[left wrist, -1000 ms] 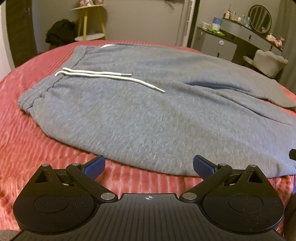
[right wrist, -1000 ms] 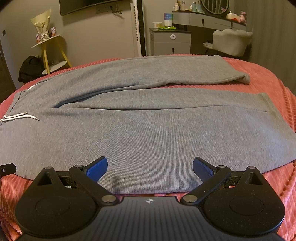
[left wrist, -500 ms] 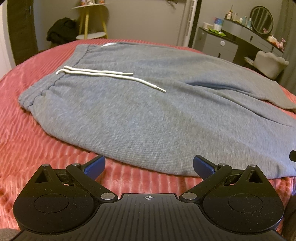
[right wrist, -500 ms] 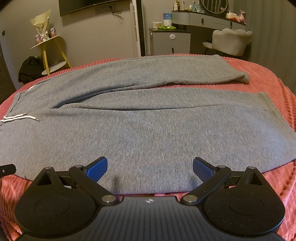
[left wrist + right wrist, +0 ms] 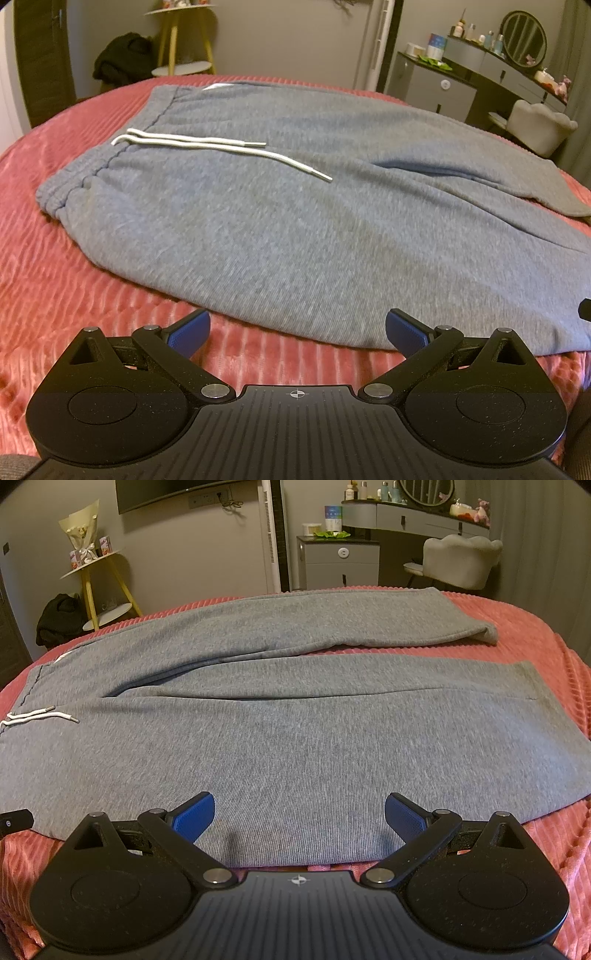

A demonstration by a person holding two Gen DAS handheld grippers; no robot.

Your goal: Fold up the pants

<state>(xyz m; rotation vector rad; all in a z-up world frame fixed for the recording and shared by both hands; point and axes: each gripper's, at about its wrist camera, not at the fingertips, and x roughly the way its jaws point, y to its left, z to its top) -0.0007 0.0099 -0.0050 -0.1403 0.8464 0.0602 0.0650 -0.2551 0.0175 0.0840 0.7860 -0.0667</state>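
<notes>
Grey sweatpants [image 5: 295,221] lie flat and spread out on a red ribbed bedspread [image 5: 55,277], waistband to the left with a white drawstring [image 5: 221,147] on top. In the right wrist view the pants [image 5: 295,738] show both legs running right, side by side. My left gripper [image 5: 297,328] is open and empty, just short of the pants' near edge by the hip. My right gripper [image 5: 299,812] is open and empty, its fingers over the near edge of the front leg.
Behind the bed stand a yellow-legged side table [image 5: 99,587] with a dark bag beside it, a grey cabinet [image 5: 340,565], a dresser with a round mirror [image 5: 524,29] and a pale chair [image 5: 458,561]. Red bedspread [image 5: 535,638] shows around the pants.
The left view has shifted slightly, with the waistband and drawstring a little lower and nearer the centre. The right gripper has not moved. Both stay open.
</notes>
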